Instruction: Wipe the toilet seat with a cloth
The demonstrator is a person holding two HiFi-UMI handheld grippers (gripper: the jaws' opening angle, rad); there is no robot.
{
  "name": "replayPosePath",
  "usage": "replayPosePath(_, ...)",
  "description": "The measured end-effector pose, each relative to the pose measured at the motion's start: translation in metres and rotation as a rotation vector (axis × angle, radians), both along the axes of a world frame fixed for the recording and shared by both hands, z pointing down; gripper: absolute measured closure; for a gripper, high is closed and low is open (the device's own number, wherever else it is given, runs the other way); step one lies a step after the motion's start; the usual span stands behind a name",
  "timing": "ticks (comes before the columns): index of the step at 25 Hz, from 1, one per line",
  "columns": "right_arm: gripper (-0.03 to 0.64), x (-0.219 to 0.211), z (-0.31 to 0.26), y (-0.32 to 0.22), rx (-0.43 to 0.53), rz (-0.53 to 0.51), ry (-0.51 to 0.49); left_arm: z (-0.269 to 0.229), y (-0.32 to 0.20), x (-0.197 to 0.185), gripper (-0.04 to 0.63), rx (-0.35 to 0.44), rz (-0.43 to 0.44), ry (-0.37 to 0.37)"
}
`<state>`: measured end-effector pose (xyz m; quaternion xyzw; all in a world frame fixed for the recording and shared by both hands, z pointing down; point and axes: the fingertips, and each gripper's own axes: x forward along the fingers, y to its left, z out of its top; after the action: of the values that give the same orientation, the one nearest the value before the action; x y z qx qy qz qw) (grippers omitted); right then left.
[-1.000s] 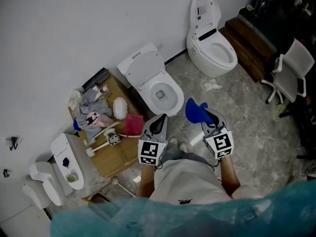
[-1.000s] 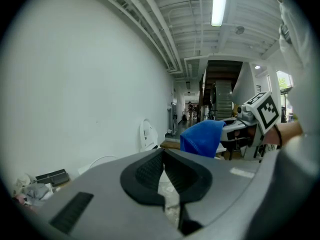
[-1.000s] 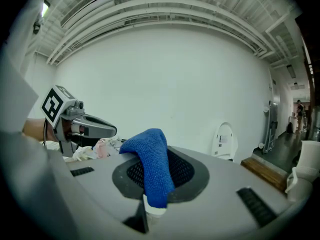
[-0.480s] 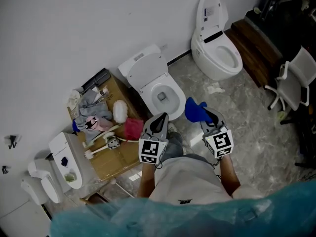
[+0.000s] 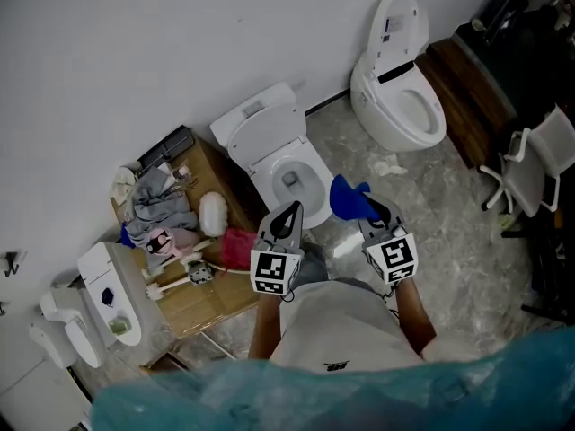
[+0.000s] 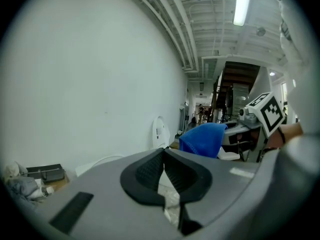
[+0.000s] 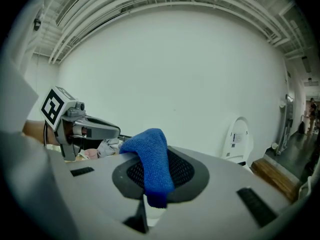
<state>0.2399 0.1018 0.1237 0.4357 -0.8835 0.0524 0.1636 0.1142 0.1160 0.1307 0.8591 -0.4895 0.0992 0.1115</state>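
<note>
Close to the person's body, both grippers are pointing forward, side by side and apart. The left gripper [image 5: 289, 212] is showing its jaws pressed together with nothing between them. The right gripper [image 5: 370, 210] is pinching a blue cloth [image 5: 349, 199], which is folding over the jaw tips and hanging down in front of them; it is being held in the air, just to the right of the seat's front edge as the head view shows it. Just ahead, a toilet is standing against the white wall with its lid [image 5: 259, 122] raised and its seat [image 5: 316, 171] lying down around the bowl. To the left of it, a cardboard box [image 5: 208, 293] is carrying a heap of grey clothes [image 5: 157, 203], a red rag [image 5: 237, 246] and some brushes. Farther off to the right, a second toilet [image 5: 402, 106] is standing with its lid up, some crumpled paper [image 5: 388, 164] is lying on the floor before it, and a white chair [image 5: 536, 162] is sitting near the right edge.
</note>
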Motion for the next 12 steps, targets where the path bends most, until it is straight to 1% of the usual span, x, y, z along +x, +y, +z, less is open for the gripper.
replayPosePath(6,0.588,-0.025,0.026,-0.06,-0.046,-0.033,0.049,0.027,-0.058,-0.021,0.584,-0.031,-0.041,0.017)
replayPosePath(9,0.588,-0.039,0.047,-0.083,-0.07,-0.059,0.082,0.047,-0.08,-0.034,0.584,-0.053,-0.057,0.039)
replayPosePath(12,0.588,-0.046,0.068,-0.103,-0.091,-0.076,0.111,0.067,-0.098,-0.042,0.584,-0.07,-0.066,0.044)
